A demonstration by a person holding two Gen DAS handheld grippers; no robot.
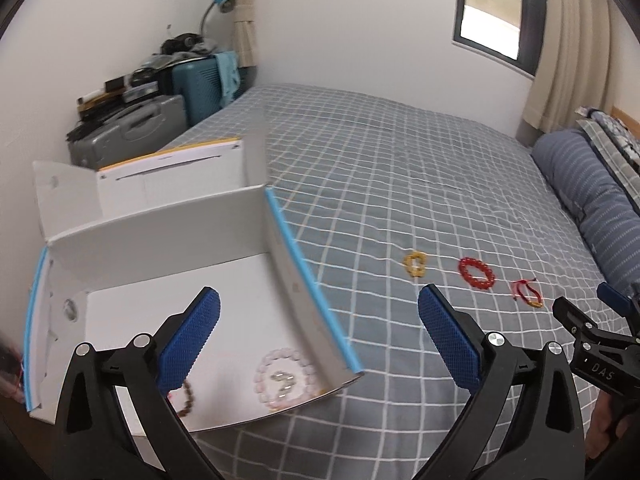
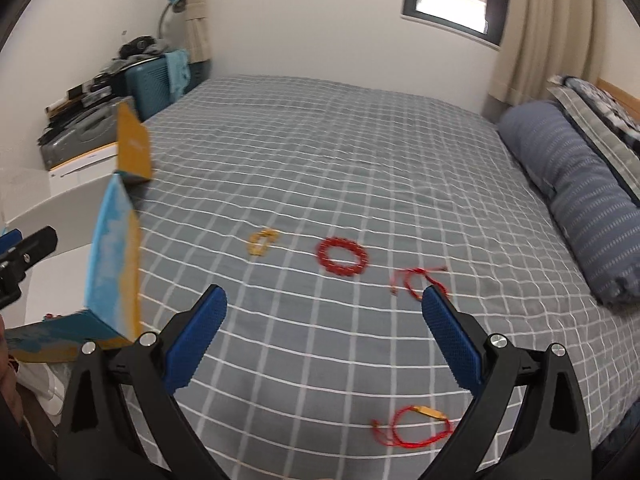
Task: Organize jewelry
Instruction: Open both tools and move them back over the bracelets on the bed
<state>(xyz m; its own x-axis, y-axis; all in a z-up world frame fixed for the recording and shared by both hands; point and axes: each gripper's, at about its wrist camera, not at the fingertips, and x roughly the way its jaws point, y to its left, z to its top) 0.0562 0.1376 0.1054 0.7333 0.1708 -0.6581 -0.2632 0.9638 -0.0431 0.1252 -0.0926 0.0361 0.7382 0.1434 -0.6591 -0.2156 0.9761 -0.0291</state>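
Hovering wide apart and empty: left gripper (image 1: 318,336) over the white box (image 1: 160,236), where a pale pink bracelet (image 1: 285,377) is lying. Gaping empty too: right gripper (image 2: 324,334) above the bed (image 2: 360,152), with yellow bracelet (image 2: 263,242), red bead bracelet (image 2: 342,257) and red cord bracelets (image 2: 416,422) resting there.

Red bead bracelet (image 2: 342,257) on bedspread (image 2: 360,152)

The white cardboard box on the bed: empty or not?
Not empty: a pale pink bead bracelet lies on the white cardboard box floor.
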